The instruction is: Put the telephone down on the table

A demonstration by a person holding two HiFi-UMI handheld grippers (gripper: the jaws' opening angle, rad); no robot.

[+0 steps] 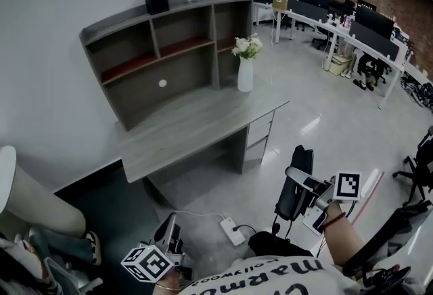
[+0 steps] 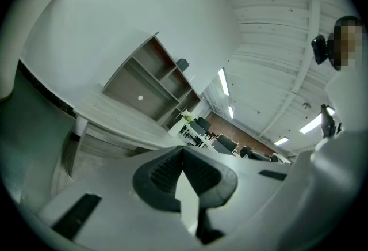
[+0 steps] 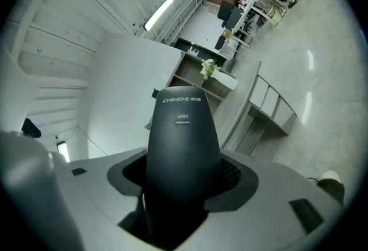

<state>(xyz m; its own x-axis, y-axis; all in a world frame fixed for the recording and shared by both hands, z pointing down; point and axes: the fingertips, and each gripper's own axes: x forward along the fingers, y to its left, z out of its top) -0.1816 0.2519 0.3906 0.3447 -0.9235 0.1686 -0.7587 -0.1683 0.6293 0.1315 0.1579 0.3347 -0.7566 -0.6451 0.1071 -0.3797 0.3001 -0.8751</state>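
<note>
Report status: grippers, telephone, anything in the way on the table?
Left gripper shut, empty. Right gripper shut on telephone. Telephone not yet over table. Vase of flowers at table's far end.

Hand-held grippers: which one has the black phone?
The right hand-held gripper, clamped on the black telephone; the left hand-held gripper is shut with nothing between its jaws.

An open-plan office: rows of monitors (image 1: 371,21) on long white surfaces (image 1: 316,21), office chairs (image 1: 369,69), a grey shelf unit (image 1: 169,50).
</note>
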